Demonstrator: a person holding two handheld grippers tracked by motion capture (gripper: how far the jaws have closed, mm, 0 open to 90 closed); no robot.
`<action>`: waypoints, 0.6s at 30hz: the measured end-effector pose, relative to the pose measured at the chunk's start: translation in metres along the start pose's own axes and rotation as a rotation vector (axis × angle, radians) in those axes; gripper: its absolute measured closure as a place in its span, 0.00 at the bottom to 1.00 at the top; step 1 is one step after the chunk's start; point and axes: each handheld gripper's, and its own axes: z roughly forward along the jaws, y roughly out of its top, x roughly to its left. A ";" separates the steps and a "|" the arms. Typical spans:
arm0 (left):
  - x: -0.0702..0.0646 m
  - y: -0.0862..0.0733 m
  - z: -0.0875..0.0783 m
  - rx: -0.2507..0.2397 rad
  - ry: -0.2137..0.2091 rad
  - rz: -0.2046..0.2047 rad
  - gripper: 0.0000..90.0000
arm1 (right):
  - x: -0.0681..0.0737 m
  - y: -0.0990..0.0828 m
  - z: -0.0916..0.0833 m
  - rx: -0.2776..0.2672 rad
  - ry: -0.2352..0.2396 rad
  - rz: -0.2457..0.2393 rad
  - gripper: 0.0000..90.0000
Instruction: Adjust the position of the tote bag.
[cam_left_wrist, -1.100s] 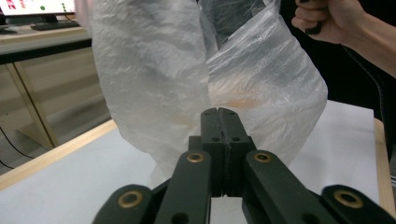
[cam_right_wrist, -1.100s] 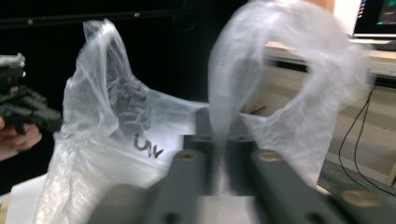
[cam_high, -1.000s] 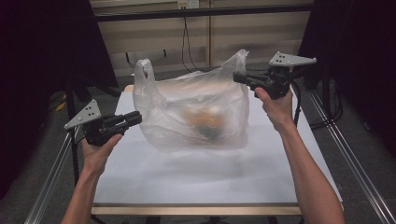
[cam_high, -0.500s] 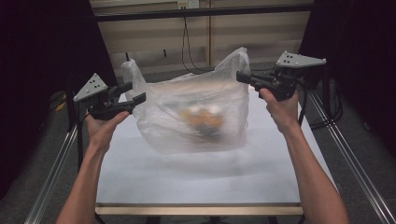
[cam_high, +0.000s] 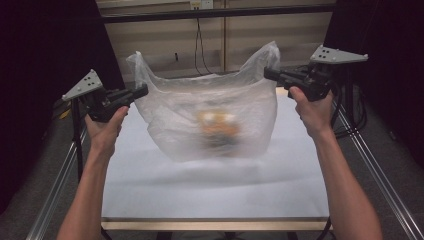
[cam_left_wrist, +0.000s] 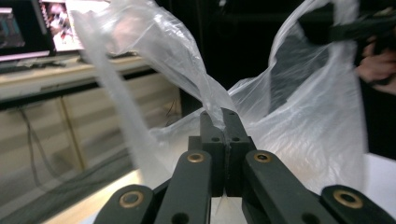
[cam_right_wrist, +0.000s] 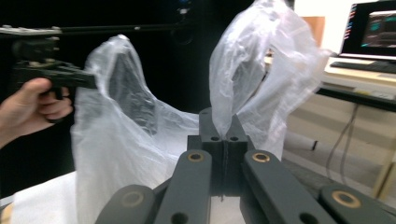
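The left tool (cam_left_wrist: 224, 122) is clenched on the left handle (cam_left_wrist: 205, 88) of a clear plastic bag (cam_high: 210, 117); its jaws have just been closing, and in the left gripper view a twisted strip of film runs straight down into the seam between them. The right tool (cam_right_wrist: 223, 126) is likewise clamped on the right handle (cam_right_wrist: 243, 70), the film gathered into a pinch at the tips of its jaws. In the high view the left tool (cam_high: 144, 91) and the right tool (cam_high: 266, 74) stand well apart at about the same height, with the bag stretched between them and its mouth pulled wide.

The bag hangs above the white desk (cam_high: 215, 190), its bottom blurred and, as far as I can tell, clear of the surface. Inside sits an orange and dark object (cam_high: 217, 127), too blurred to name, resting low in the middle of the sack.

My reading is that the step in hand is lifting the loaded bag by both handles. The next move calls for keeping both grips firm and level so the load stays centred. The thin film could slip out of either pinch if the tools pull further apart, so any carrying or setting down should be done with the two hands moving together
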 end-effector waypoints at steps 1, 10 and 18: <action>-0.001 0.005 -0.003 -0.009 0.000 0.012 1.00 | -0.002 0.003 -0.002 -0.002 -0.010 0.001 1.00; -0.023 0.029 -0.014 -0.084 -0.073 0.069 1.00 | 0.000 0.022 -0.021 -0.059 -0.040 -0.014 1.00; -0.032 0.014 -0.014 -0.042 -0.091 0.076 1.00 | 0.003 0.010 -0.036 -0.042 -0.045 -0.017 1.00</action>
